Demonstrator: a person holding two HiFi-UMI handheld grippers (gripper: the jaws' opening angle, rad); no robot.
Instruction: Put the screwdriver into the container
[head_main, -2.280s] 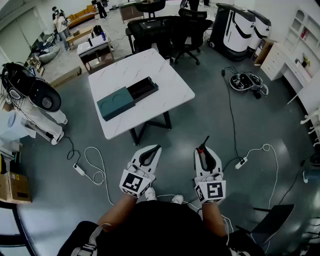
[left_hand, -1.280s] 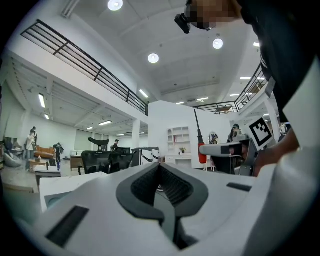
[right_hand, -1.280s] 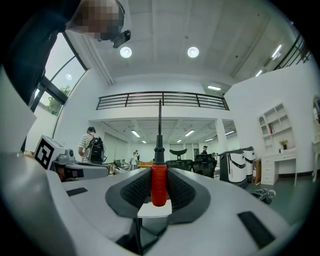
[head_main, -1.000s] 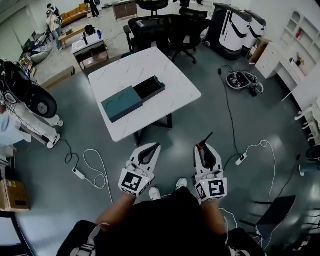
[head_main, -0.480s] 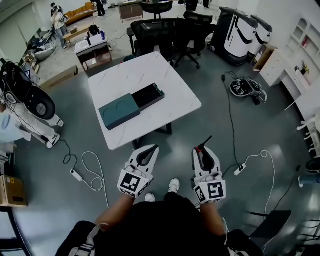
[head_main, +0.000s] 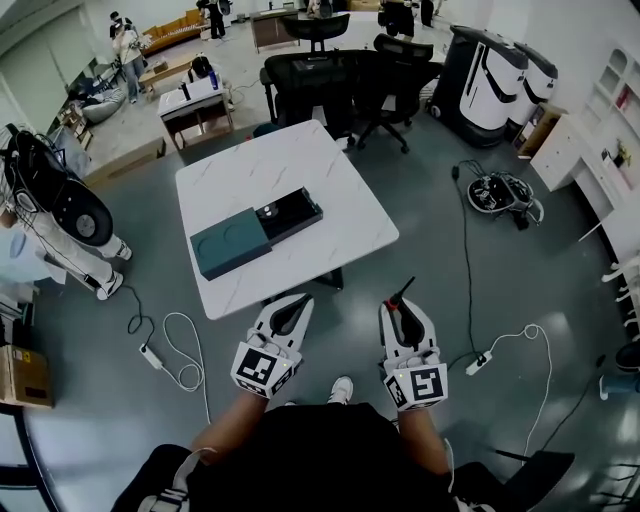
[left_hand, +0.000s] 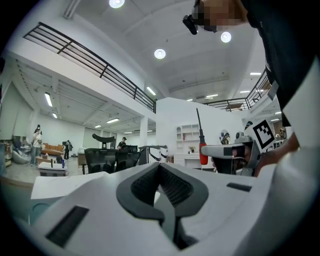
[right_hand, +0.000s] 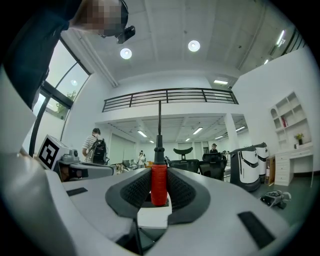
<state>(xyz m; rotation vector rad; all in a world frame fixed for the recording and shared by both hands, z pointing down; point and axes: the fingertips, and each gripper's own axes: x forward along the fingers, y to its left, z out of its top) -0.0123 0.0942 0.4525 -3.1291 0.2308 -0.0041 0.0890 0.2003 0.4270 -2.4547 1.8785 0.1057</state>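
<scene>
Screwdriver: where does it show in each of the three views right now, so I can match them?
Head view: screwdriver lower centre-right, poking forward from the right gripper.
Left gripper view: right of centre, upright.
Right gripper view: dead centre, red handle clamped between the jaws.
Shared landmark: black office chairs, beyond it in all three.

The container (head_main: 255, 232) lies on the surface (head_main: 330, 190), toward its left front part. Chairs (head_main: 330, 65) stand behind the surface. In front of it, over the floor, the left tool (head_main: 303, 298) and right tool (head_main: 393, 308) sit side by side, the screwdriver (right_hand: 159, 182) between the right one's jaws, shaft pointing forward.
</scene>
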